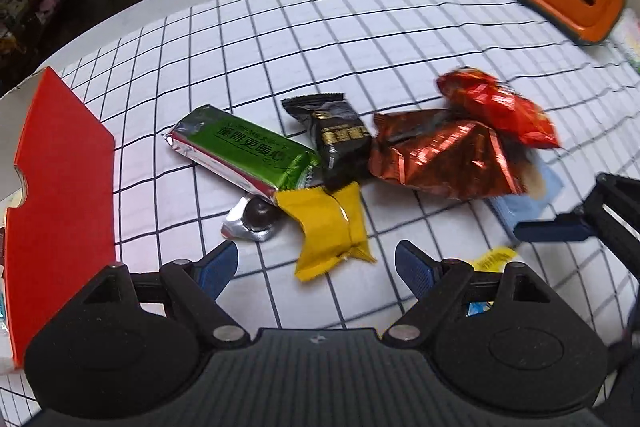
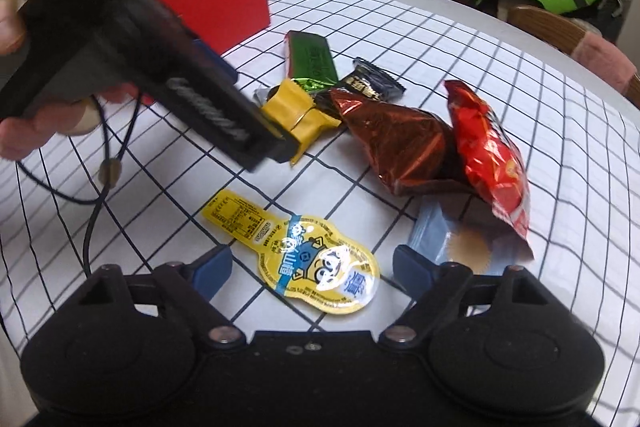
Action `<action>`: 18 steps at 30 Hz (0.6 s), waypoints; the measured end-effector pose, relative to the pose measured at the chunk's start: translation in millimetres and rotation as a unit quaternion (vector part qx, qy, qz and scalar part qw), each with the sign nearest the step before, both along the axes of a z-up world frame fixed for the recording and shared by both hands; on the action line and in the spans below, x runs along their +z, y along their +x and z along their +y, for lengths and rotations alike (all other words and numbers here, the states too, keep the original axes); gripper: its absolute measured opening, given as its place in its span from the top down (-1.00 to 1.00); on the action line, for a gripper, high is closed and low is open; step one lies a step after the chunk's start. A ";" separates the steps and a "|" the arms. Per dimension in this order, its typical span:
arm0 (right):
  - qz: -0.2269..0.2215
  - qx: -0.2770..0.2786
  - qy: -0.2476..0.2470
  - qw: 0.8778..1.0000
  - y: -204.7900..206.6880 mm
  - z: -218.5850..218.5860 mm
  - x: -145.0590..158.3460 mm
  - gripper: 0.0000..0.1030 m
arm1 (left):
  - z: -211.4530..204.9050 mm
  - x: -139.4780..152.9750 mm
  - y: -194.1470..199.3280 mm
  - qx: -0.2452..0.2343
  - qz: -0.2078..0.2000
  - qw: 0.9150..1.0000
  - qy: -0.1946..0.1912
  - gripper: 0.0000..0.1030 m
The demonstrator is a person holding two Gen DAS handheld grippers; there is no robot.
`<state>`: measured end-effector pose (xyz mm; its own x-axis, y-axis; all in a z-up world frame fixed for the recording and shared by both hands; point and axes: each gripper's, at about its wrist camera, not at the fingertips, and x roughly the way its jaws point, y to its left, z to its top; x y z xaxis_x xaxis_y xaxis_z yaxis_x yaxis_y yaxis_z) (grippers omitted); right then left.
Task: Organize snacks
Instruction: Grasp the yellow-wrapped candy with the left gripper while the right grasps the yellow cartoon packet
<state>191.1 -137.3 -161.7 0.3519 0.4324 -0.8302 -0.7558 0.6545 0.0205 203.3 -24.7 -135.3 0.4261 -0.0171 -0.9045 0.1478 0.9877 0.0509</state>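
A red cardboard box (image 2: 224,3) stands open-topped on the checked tablecloth (image 1: 360,39); what lies inside it cannot be seen from either camera. Every snack in view lies outside the box, in a loose heap beside it. Nearest the box is a green bar (image 1: 244,151), then a black wrapped sweet (image 1: 340,143) and a yellow wrapped sweet (image 1: 328,231) touching it, with a small silver foil piece (image 1: 248,223) tucked under the green bar. Farther from the box lie a brown foil bag (image 1: 440,159) and a red foil bag (image 1: 500,111), overlapping. A yellow sealed cup (image 2: 316,267) sits apart from the heap.

The left gripper (image 1: 316,263) hangs with jaws spread either side of the yellow sweet, not pressing it. The right gripper (image 2: 312,263) stands wide too, astride the sealed cup without gripping it.
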 end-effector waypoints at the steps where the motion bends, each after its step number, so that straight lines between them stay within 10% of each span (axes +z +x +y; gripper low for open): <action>1: 0.000 0.003 -0.001 1.000 1.3 1.0 -0.8 -0.65 | -0.7 -2.2 3.8 0.004 0.004 1.000 0.002 -0.67; 18: -0.001 0.028 -0.015 0.999 6.1 7.0 -13.1 -0.42 | 1.2 -26.5 30.5 0.028 0.036 0.999 0.013 -0.56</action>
